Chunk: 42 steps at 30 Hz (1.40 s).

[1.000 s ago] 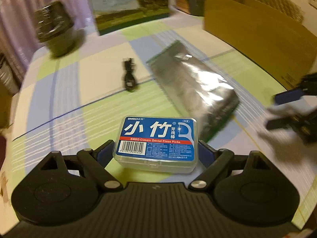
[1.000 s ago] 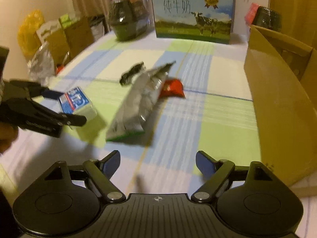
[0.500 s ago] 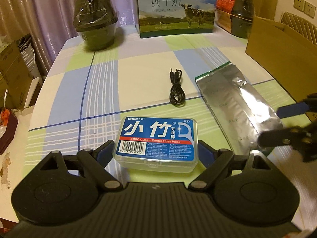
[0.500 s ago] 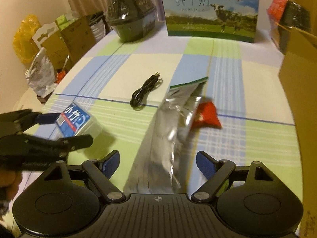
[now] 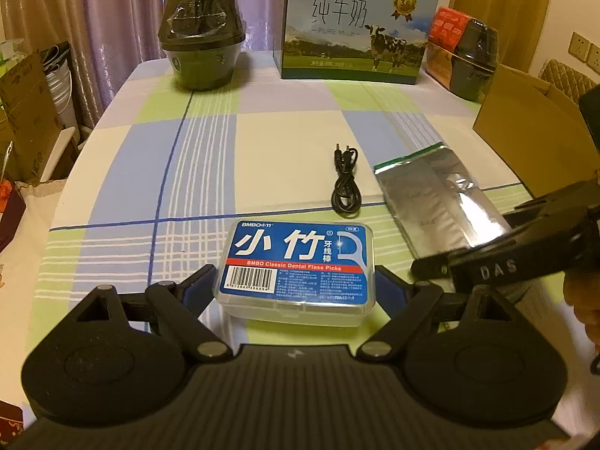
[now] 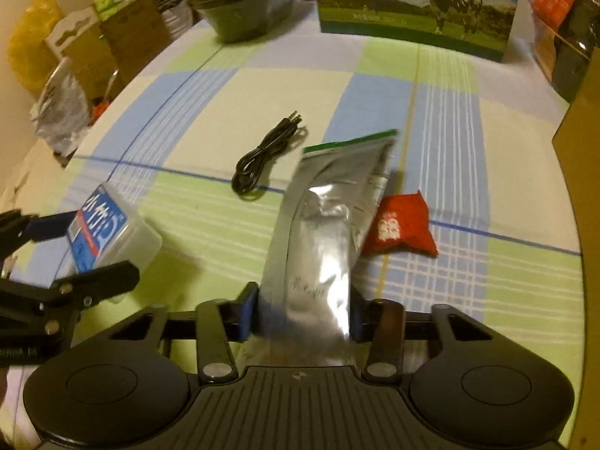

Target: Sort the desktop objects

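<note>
A clear dental floss box (image 5: 300, 262) with a blue label sits between the pads of my left gripper (image 5: 294, 281), which is shut on it just above the checked tablecloth. The right wrist view has the same floss box (image 6: 112, 232) at the left. A long silver foil bag (image 6: 322, 225) with a green top strip lies on the cloth. Its near end is between the blue pads of my right gripper (image 6: 303, 307), whose jaws are closing and press its sides. A coiled black cable (image 6: 262, 157) lies left of the bag. A red packet (image 6: 401, 225) lies partly under its right edge.
An open cardboard box (image 5: 532, 131) stands at the right edge of the table. A milk carton case (image 5: 352, 30), a wrapped dark pot (image 5: 202, 45) and another dark pot with an orange box (image 5: 468, 60) line the far side. Boxes and bags crowd the floor left of the table.
My right gripper moved forward and down over the near end of the silver bag and its jaws came in on it. My left gripper shifted and rolled, floss box still in it.
</note>
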{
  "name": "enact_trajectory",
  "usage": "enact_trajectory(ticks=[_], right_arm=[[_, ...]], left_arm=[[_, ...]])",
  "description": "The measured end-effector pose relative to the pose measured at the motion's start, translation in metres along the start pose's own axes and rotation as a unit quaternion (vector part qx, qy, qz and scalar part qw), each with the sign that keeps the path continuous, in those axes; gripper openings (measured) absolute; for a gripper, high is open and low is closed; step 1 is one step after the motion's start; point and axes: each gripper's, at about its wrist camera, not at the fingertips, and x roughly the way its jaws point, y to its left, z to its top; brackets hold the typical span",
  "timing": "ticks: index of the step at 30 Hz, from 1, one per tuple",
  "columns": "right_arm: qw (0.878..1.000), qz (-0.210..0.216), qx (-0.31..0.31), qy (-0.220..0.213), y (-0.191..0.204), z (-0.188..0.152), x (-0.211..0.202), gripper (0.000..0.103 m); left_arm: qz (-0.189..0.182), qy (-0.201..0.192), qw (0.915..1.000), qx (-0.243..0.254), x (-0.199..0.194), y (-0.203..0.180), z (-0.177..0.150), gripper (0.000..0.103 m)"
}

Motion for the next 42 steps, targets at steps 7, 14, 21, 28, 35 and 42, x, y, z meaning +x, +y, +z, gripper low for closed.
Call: enact_trajectory(ticks=[7, 14, 21, 28, 35, 42], right_arm=[[0.999, 0.026, -0.032, 0.014, -0.014, -0.053, -0.046, 0.036], [0.997, 0.012, -0.059, 0.041, -0.041, -0.116, -0.094, 0.047], [0.998, -0.031, -0.058, -0.003, -0.041, -0.132, -0.126, 0.081], [0.996, -0.026, -0.080, 0.014, -0.035, -0.125, -0.111, 0.084], [0.996, -0.012, -0.075, 0.042, -0.043, -0.116, -0.094, 0.086], [0.994, 0.004, -0.081, 0.076, -0.045, -0.105, -0.075, 0.086]], left_arm=[[-0.024, 0.003, 0.9997, 0.009, -0.013, -0.020, -0.013, 0.085], [-0.067, 0.012, 0.9964, 0.050, -0.036, -0.074, -0.040, 0.085], [-0.071, 0.032, 0.9933, 0.085, -0.047, -0.118, -0.072, 0.085], [-0.060, 0.033, 0.9925, 0.101, -0.041, -0.123, -0.079, 0.087], [-0.064, 0.035, 0.9929, 0.093, -0.034, -0.120, -0.077, 0.091], [-0.061, 0.036, 0.9916, 0.108, -0.030, -0.127, -0.078, 0.083]])
